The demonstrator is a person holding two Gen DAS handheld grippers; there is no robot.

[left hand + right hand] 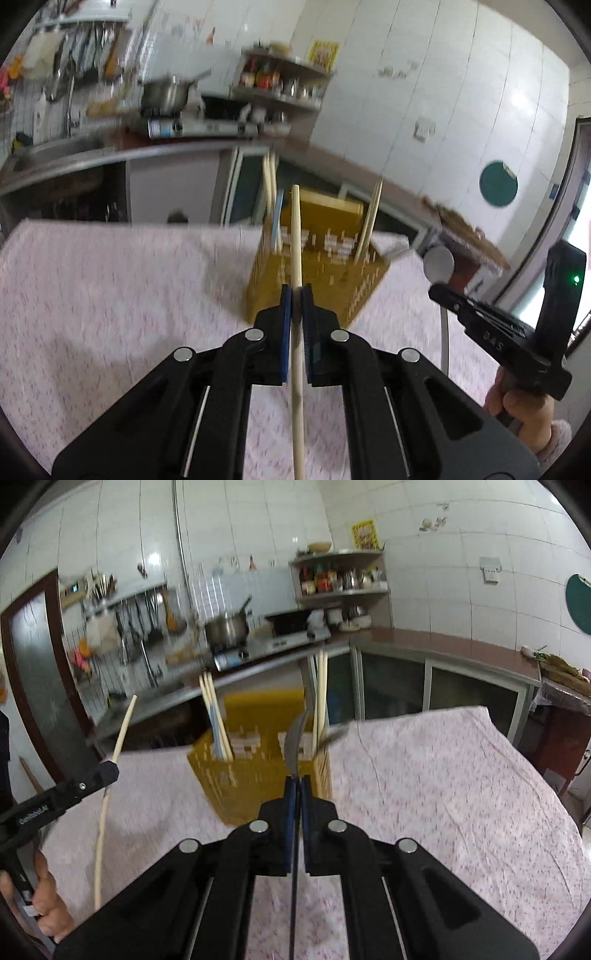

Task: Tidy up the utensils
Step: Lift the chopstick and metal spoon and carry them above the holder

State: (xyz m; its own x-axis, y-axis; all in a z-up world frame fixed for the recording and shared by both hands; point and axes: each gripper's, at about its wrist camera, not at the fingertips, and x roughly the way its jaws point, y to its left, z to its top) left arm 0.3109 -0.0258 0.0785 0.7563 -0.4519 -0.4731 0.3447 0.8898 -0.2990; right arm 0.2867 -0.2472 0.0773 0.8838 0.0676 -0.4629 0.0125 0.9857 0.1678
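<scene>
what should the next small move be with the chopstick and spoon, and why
Probably carry both forward over the yellow utensil holder and lower them in. The left gripper is shut on a wooden chopstick, the right gripper on a metal spoon, and both are off the pink tablecloth, just short of the holder, where other chopsticks already stand upright.

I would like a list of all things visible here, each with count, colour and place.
chopstick: one, pale wood, in left gripper
spoon: one, metal, in right gripper
utensil holder: one, yellow, on table
chopsticks in holder: several, pale, upright
tablecloth: one, pink patterned, over table
pot: one, steel, on stove
corner shelf: one, bottles on it
left gripper: black, shut on chopstick
right gripper: black, shut on spoon
hand: one, holding right gripper
</scene>
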